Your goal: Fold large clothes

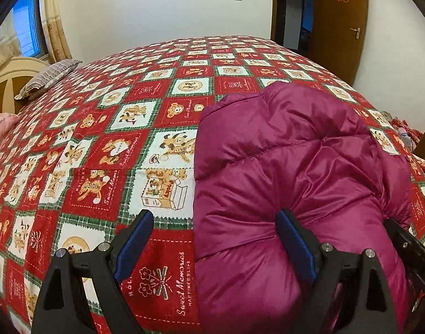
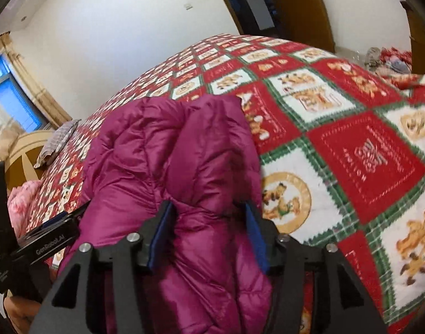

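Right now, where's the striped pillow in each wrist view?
Left wrist: striped pillow at upper left, on the bed's far corner by the headboard.
Right wrist: striped pillow at mid-left, beyond the purple jacket.
Shared landmark: the window behind the pillow.

We've got open bedspread (image 1: 95, 150) left of the puffy jacket (image 1: 290, 167). Pillow (image 1: 49, 76) sits well apart; more bare cover on the right

One magenta puffer jacket (image 1: 296, 167) on one bed with a single red teddy-bear quilt (image 1: 115, 144) — two grippers, one striped pillow (image 1: 48, 79), one pink bundle (image 1: 2, 125), one brown door (image 1: 340, 27)
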